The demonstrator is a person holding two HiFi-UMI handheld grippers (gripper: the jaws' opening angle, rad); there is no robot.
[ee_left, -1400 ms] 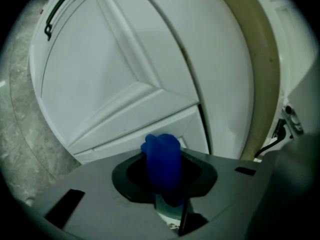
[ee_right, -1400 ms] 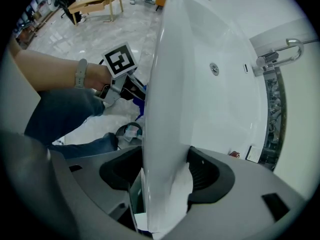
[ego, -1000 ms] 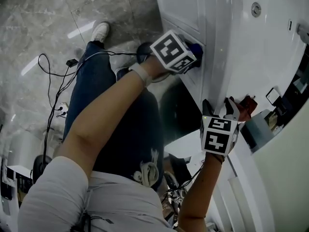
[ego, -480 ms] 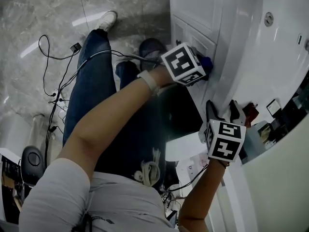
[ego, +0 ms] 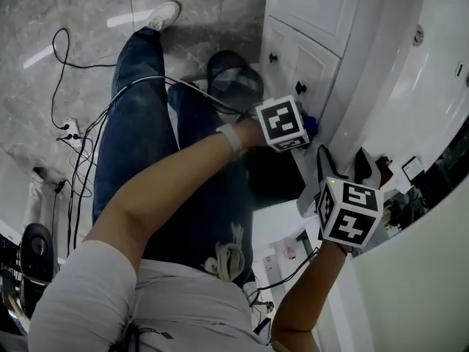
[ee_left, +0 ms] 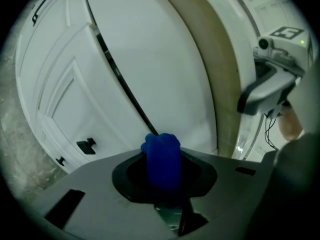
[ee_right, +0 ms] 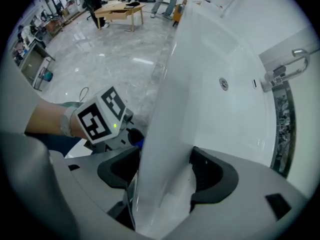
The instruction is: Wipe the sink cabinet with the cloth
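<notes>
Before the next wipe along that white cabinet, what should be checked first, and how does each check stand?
1. Grip on the blue cloth: ok; the left hand-held gripper is closed on it.
2. Contact with the cabinet door: cannot tell; the cloth sits right in front of it.
3. Release of the sink rim: cannot tell; the right hand-held gripper has just been opening its jaws, with the rim between them.
4. Legs free of the cable: not ok; it lies across the jeans.

The grey marble floor (ego: 44, 20) (glossy, streaked with light) bears loose black cables (ego: 79, 169) well left of the jaws of the left gripper (ego: 308, 127). Just above them stands what may be a round dark bin (ego: 234, 75).
</notes>
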